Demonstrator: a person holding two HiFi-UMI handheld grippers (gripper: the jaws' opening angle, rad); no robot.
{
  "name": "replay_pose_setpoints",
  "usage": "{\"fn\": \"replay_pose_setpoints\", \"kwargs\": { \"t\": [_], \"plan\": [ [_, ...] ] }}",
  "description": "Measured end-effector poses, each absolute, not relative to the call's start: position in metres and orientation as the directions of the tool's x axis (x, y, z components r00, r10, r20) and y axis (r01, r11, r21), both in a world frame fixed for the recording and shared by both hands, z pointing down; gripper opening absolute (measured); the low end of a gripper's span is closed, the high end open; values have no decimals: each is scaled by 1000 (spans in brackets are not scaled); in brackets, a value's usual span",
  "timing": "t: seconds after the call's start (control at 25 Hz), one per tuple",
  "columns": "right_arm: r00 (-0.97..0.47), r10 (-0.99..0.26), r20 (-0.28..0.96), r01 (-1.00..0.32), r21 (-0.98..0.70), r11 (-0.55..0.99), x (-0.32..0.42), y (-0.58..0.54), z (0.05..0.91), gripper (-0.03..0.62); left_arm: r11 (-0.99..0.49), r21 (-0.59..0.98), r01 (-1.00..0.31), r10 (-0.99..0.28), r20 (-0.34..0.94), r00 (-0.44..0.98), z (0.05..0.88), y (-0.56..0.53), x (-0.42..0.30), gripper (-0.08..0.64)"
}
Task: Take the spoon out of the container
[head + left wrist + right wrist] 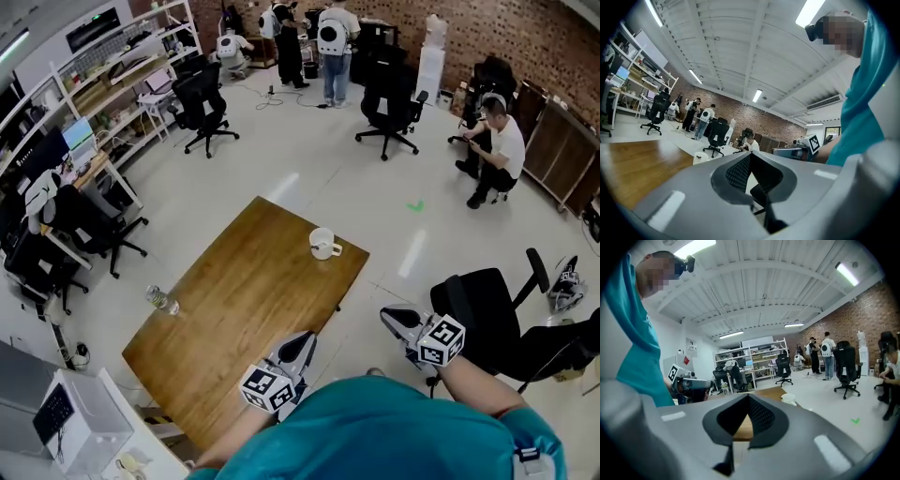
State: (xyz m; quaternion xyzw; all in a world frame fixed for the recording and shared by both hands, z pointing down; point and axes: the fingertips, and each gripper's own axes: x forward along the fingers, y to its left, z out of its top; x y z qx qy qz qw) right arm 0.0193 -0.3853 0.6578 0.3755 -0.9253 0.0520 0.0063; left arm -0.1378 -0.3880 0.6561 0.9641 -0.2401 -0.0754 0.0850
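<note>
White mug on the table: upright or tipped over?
Upright. In the head view the mug stands at the far end of the table, open rim facing up, handle sideways. Whether a spoon is inside, cannot tell.

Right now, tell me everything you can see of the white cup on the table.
The cup is plain white and round, with a smooth look like ceramic. A small handle sticks out on its right side in the head view. It stands upright with its mouth open, near the far corner of the wooden table. It touches only the tabletop. What is inside is too small to make out.
</note>
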Motion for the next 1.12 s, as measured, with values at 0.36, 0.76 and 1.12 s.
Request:
{"fn": "replay_pose_setpoints", "kwargs": {
  "t": [0.36,0.76,1.12],
  "plan": [
    [-777,-629,-3,-628,-70,775,159,-468,655,2,-798,188,-573,-588,-32,808,661,-487,-13,0],
    [-850,-526,-45,-521,-83,849,275,-584,647,2,-654,294,-697,-690,147,709,697,-622,103,41],
    [-820,-572,10,-570,-108,815,274,-657,638,2,-353,558,-751,-664,415,621,789,-770,56,161]
  ]
}}
